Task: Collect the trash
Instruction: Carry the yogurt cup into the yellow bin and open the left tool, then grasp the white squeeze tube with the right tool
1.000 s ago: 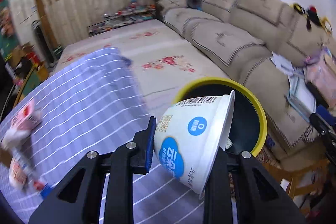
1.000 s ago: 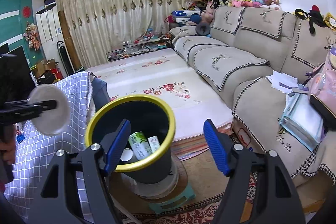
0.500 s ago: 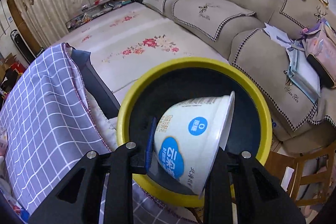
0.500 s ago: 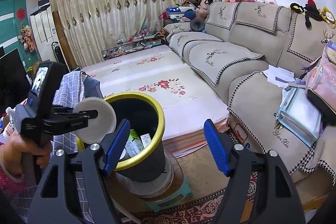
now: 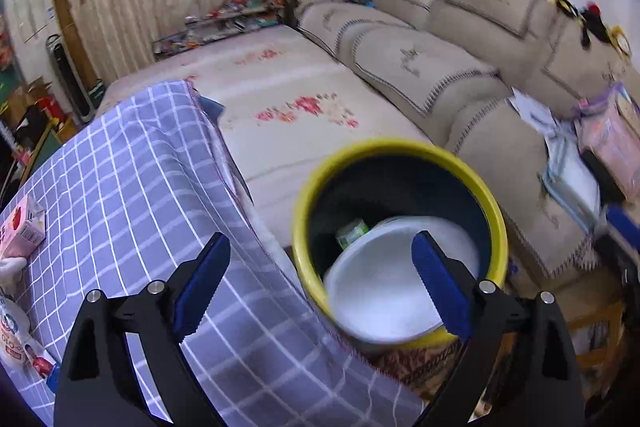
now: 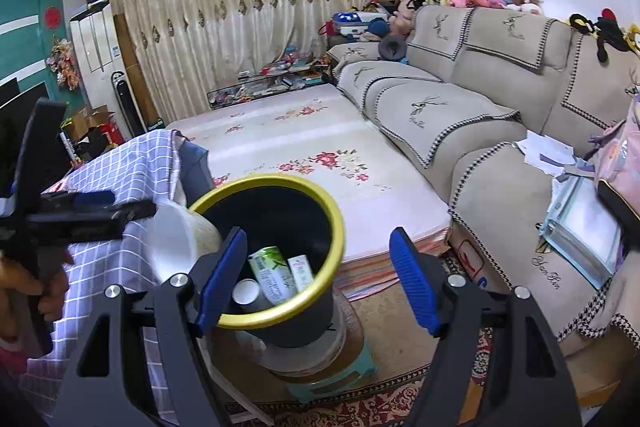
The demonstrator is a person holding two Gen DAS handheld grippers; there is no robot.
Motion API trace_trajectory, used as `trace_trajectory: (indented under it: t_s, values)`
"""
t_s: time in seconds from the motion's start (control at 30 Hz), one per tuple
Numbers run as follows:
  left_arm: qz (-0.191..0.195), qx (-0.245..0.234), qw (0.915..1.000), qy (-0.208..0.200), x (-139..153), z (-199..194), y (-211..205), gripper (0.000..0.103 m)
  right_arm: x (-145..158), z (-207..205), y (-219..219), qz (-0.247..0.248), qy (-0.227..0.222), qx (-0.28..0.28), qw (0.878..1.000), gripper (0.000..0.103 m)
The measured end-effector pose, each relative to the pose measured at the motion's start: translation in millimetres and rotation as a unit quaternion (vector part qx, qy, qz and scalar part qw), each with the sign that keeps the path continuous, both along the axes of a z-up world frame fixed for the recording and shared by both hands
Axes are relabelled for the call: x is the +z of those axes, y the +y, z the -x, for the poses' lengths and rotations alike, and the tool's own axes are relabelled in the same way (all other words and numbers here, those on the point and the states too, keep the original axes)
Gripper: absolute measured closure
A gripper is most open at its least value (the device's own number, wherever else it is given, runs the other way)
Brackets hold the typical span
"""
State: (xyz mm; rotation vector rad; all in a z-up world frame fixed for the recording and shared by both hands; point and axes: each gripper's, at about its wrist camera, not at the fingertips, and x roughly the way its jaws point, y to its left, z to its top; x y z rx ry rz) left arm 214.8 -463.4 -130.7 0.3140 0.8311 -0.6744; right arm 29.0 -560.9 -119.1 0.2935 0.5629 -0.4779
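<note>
Both grippers' fingers wide and empty, white cup (image 5: 384, 279) tumbling at the bin (image 5: 400, 147) rim, released as trash.

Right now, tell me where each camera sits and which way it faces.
Left wrist: on the left gripper, looking down over the checked tablecloth into the yellow-rimmed bin, where the white bowl is blurred at the rim; its open blue fingers show.
Right wrist: on the right gripper, facing the bin and sofa; its open fingers show, plus the left gripper and the person's hand.
Shared: bin, bowl, tablecloth, sofa.
</note>
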Motion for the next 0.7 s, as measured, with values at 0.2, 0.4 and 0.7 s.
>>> trace_trajectory:
  t_s: [0.2, 0.4, 0.7]
  values:
    - [-0.013, -0.023, 0.998, 0.057, -29, -38, -48, 0.027, 15, 5, 15, 0.0, -0.013, -0.002, 1.0, 0.032]
    - [0.012, -0.027, 0.9995, 0.009, 2, -14, -13, 0.022, 20, -2, 19, 0.006, -0.009, 0.008, 1.0, 0.031]
    - [0.069, 0.067, 0.9944, -0.044, 61, 39, 156, 0.009, 14, -33, 43, -0.003, 0.007, 0.054, 0.999, 0.03]
